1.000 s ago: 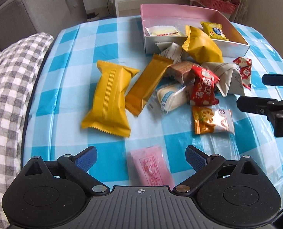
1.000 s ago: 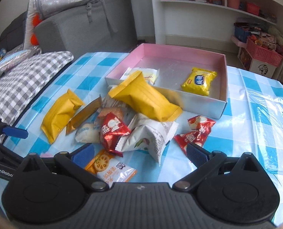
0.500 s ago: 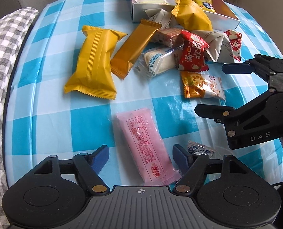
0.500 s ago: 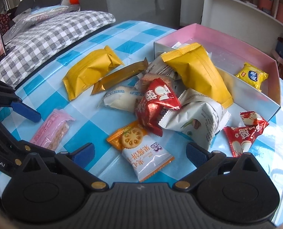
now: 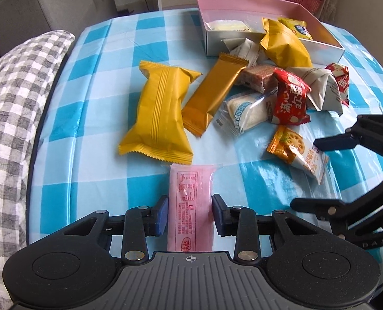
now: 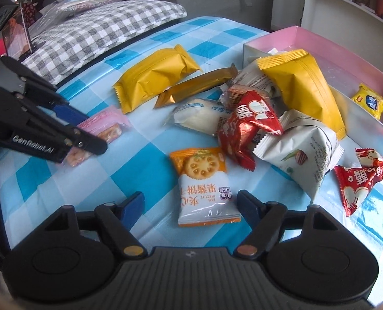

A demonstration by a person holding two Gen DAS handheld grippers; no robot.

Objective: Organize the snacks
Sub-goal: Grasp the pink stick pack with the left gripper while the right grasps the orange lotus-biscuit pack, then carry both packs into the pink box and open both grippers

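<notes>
My left gripper (image 5: 190, 213) has its pads on both sides of a pink snack packet (image 5: 190, 204) that lies on the blue checked tablecloth. The packet also shows in the right wrist view (image 6: 101, 126), partly behind the left gripper (image 6: 70, 129). My right gripper (image 6: 191, 206) is open, with an orange-and-white biscuit packet (image 6: 204, 186) lying between its fingers. That packet shows in the left wrist view (image 5: 298, 152) too. A pink box (image 5: 320, 33) at the far side holds a small yellow packet (image 6: 371, 100) and a pale one (image 5: 227, 25).
A pile of snacks lies in front of the box: a large yellow packet (image 5: 160, 113), a gold bar (image 5: 213, 95), a white bun packet (image 5: 248, 111), red packets (image 6: 245, 126), a white bag (image 6: 305, 149). A checked cushion (image 5: 10, 103) borders the table's left side.
My left gripper has moved forward over the pink packet and closed its fingers to the packet's sides. My right gripper has moved in so the biscuit packet lies between its open fingers.
</notes>
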